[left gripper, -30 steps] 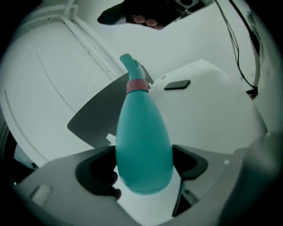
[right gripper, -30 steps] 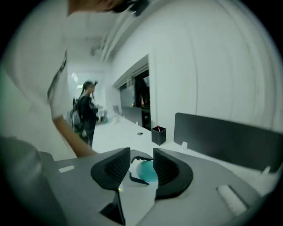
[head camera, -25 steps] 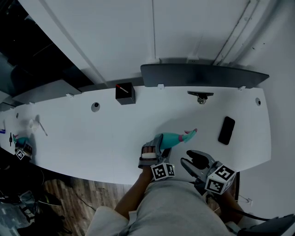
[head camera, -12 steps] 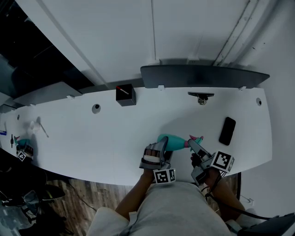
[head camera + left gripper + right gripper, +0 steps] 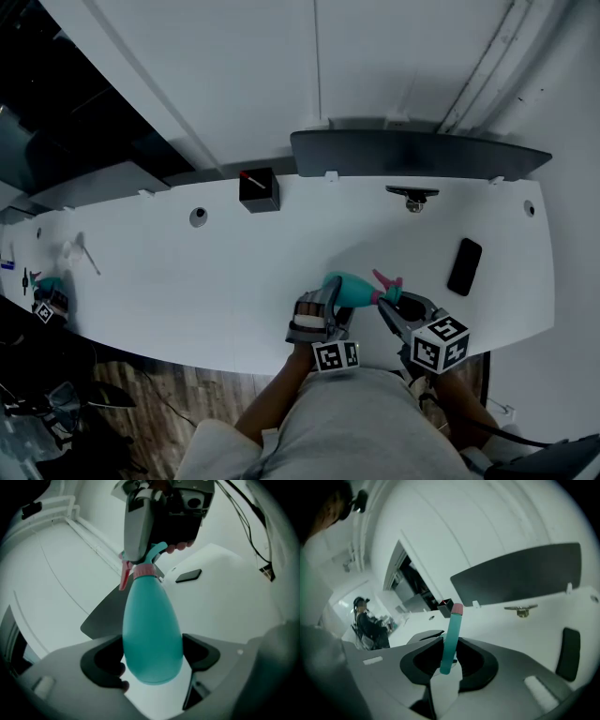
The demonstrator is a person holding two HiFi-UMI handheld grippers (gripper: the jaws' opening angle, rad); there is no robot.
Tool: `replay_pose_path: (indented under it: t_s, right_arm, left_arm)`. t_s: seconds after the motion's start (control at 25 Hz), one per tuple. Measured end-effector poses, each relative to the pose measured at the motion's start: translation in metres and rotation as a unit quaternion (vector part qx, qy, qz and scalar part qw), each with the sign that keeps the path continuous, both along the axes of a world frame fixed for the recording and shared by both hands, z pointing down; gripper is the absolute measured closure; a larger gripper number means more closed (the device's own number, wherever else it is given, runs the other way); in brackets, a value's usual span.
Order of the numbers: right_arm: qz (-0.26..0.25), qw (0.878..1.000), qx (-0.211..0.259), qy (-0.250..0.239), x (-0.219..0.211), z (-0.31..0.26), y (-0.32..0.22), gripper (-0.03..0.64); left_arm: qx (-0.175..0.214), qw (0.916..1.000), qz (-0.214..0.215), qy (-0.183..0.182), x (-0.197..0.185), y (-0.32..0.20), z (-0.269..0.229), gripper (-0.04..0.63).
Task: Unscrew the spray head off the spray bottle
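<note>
Head view: the bottle (image 5: pixel 349 288) lies tilted over the desk's (image 5: pixel 187 272) near edge, between the left gripper (image 5: pixel 327 304) and the right gripper (image 5: pixel 386 305).

Left gripper view: wide jaws clamp the bottle's body.

Right gripper view: the jaws have just been closing and, now narrow, pinch the spray head (image 5: pixel 451 638).

Long white table (image 5: pixel 234 272): blk box (image 5: pixel 259 190) nr back edge, metal fitting (image 5: pixel 411 196) further right, phone (image 5: pixel 464 266) at right end.

spray bottle (image 5: pixel 347 288) on table (image 5: pixel 187 272), phone (image 5: pixel 464 266) right; box (image 5: pixel 258 190) behind
</note>
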State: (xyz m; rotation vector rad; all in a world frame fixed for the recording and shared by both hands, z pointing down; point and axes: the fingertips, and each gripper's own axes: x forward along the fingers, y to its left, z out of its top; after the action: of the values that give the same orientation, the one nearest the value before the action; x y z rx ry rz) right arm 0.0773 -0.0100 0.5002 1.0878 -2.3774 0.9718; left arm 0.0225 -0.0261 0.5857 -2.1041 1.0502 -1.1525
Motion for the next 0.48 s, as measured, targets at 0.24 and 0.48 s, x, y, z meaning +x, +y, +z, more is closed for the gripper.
replay_pose_path:
  t_s: [0.24,0.48]
  right_arm:
    - [-0.077,0.990,0.066,0.094,-0.014,-0.008,0.008,0.526]
    - [-0.192,0.945,0.180,0.195,-0.027,-0.018,0.017,0.526]
  left_arm:
    - [-0.010,0.9999,-0.005,0.004,0.000,-0.002,0.001,0.198]
    - [-0.018,0.9997,0.002,0.016,0.005,0.000,0.000,0.195]
